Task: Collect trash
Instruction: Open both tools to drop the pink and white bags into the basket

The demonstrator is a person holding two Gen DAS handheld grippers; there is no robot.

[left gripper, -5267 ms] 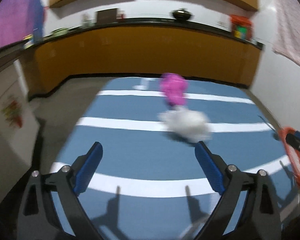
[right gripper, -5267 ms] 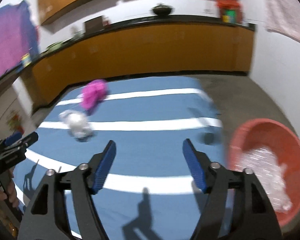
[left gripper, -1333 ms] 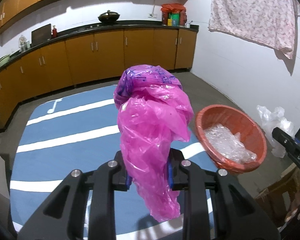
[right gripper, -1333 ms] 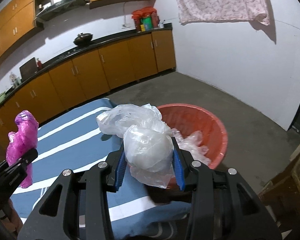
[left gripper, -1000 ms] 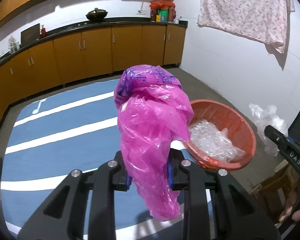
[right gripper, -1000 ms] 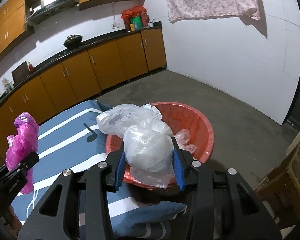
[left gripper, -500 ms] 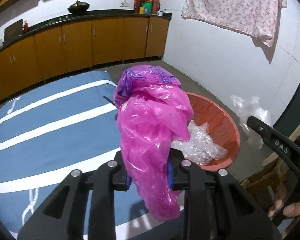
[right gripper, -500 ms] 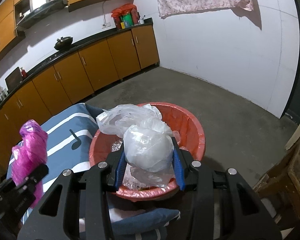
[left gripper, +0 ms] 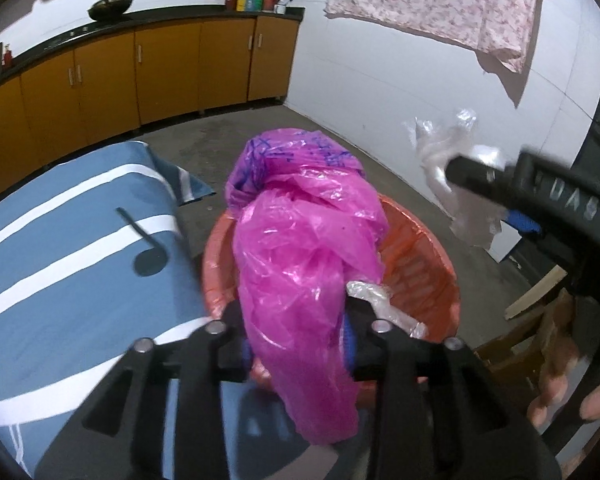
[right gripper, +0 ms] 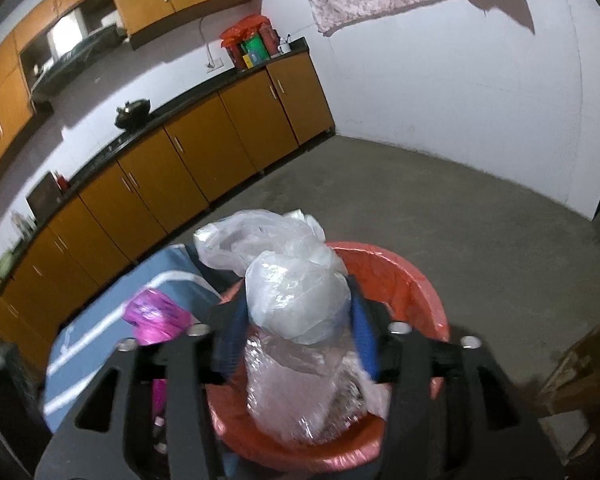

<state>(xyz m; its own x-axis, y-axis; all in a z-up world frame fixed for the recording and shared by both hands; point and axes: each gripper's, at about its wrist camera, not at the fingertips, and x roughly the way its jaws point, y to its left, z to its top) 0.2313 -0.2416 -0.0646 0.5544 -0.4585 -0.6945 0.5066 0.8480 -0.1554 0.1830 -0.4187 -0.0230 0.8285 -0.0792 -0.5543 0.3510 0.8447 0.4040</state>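
A crumpled pink plastic bag (left gripper: 300, 240) stands up between the blue pads of my left gripper (left gripper: 296, 344). The jaws are opening, and the bag still touches both pads. It hangs over the near rim of a red plastic basin (left gripper: 420, 256). My right gripper (right gripper: 298, 324) has a balled clear plastic bag (right gripper: 296, 296) between its pads. Its jaws are opening too, and the bag still fills the gap. It is right above the basin (right gripper: 412, 280), which holds bubble wrap (right gripper: 300, 392). The pink bag (right gripper: 156, 316) shows at lower left.
A blue mat with white stripes (left gripper: 60, 280) lies left of the basin on the concrete floor. Orange cabinets (left gripper: 140, 72) line the back wall. A wooden piece (left gripper: 540, 320) stands at the right, by a person's fingers (left gripper: 560, 396). A floral cloth (left gripper: 440, 0) hangs overhead.
Both grippers have travelled from over the mat to above the red basin, carrying the bags. The pads of both now stand a little wider apart around their bags.
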